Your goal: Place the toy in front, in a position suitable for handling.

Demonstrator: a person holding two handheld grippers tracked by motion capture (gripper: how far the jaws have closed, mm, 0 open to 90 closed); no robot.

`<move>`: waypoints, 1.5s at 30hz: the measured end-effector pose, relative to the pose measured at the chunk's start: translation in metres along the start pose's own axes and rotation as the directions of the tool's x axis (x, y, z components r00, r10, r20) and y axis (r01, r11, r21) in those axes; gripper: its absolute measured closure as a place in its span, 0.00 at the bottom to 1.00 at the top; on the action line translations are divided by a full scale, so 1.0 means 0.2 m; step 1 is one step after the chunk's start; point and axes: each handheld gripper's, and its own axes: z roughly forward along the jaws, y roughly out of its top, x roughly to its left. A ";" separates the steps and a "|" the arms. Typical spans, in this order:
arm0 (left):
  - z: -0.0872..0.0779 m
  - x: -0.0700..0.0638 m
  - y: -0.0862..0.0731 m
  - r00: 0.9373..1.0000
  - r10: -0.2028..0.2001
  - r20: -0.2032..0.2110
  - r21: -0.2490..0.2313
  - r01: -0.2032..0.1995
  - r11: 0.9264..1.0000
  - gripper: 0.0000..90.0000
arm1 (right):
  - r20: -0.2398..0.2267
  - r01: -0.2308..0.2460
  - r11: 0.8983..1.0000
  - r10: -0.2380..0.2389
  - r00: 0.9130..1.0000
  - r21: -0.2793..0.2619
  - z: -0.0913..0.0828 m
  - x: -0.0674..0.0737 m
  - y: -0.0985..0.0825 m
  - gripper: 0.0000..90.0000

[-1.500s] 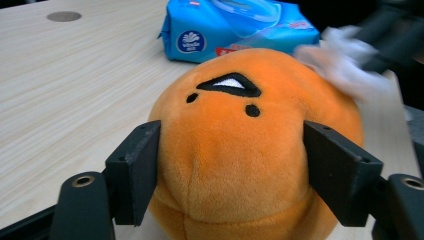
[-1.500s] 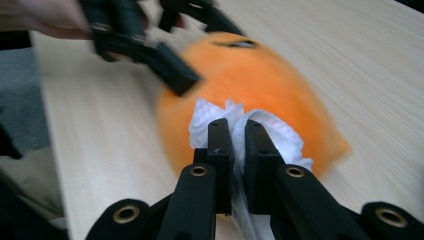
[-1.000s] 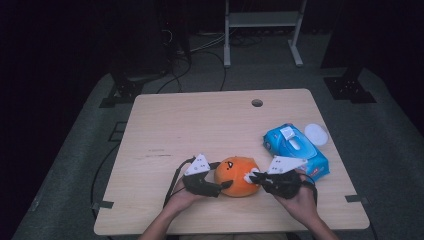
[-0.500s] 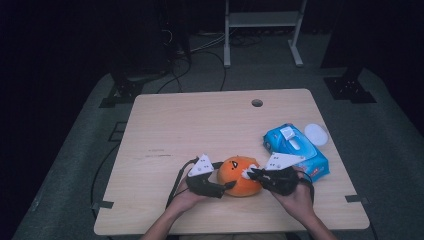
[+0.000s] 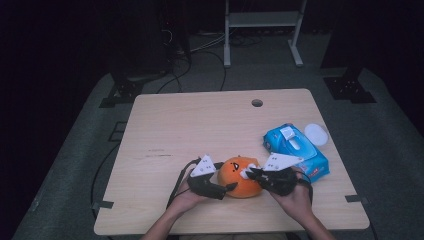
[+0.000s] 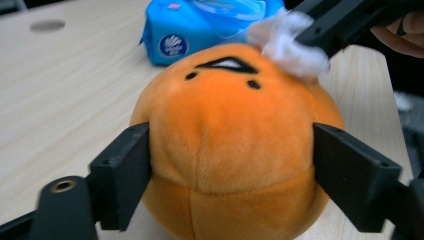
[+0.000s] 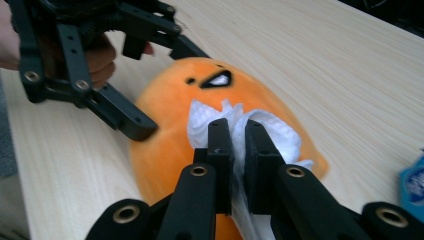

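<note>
A round orange plush toy [image 5: 240,176] with a small face lies near the table's front edge. My left gripper [image 5: 227,186] reaches in from the left with a black jaw on each side of the toy [image 6: 230,140]. Its jaws have just been opening, though the pads [image 6: 122,175] still dent the plush. From the right, my right gripper [image 7: 239,135] is shut on a crumpled white wipe [image 7: 272,132]. The wipe is pressed on the toy's top, beside the face. The left gripper view has that wipe [image 6: 290,45] at the upper right.
A blue pack of wet wipes [image 5: 295,150] lies just behind my right hand, with a white round lid [image 5: 316,133] beside it. The wooden table [image 5: 200,125] has a small hole [image 5: 257,103] near its far edge. Cables and stand legs lie on the dark floor beyond.
The right gripper with the wipe has shifted slightly on the toy's top. The left hand has stayed in place beside the toy.
</note>
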 end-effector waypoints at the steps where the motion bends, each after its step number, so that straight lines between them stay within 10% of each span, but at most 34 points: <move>1: 0.00 -0.04 0.01 0.998 0.063 -0.006 0.000 -0.063 0.998 0.23 | -0.009 0.026 1.000 -0.026 1.000 -0.003 0.01 0.04 0.01 0.92; 5: 0.00 -0.08 0.02 0.992 0.129 0.000 0.004 -0.129 0.992 0.24 | -0.062 0.065 0.998 -0.067 0.996 -0.024 0.02 0.12 0.05 0.92; 14: 0.02 0.00 -0.01 0.999 -0.038 0.010 0.006 0.038 0.999 0.16 | -0.001 -0.049 0.998 0.049 0.999 -0.030 -0.02 -0.05 -0.01 0.92; 23: 0.01 -0.06 0.01 0.993 0.116 -0.007 0.021 -0.116 0.993 0.27 | -0.087 0.025 0.999 -0.029 0.996 -0.044 0.02 0.09 0.04 0.92; 28: 0.01 -0.03 -0.01 0.998 0.067 0.014 0.023 -0.067 0.997 0.26 | 0.019 0.002 0.999 -0.002 1.000 -0.032 -0.03 -0.01 0.02 0.92; 35: 0.02 0.00 0.00 0.997 -0.054 0.055 0.011 0.054 0.998 0.19 | -0.003 -0.028 1.000 0.028 1.000 -0.001 -0.03 -0.05 -0.02 0.92; 40: 0.01 -0.05 0.01 0.999 0.051 0.011 0.016 -0.052 0.999 0.29 | -0.104 0.014 1.000 -0.016 0.994 -0.016 0.02 0.07 0.03 0.92; 45: 0.01 -0.08 0.01 0.991 0.136 0.007 0.022 -0.137 0.990 0.31 | -0.080 0.018 0.999 -0.021 0.997 -0.034 -0.01 0.05 0.06 0.92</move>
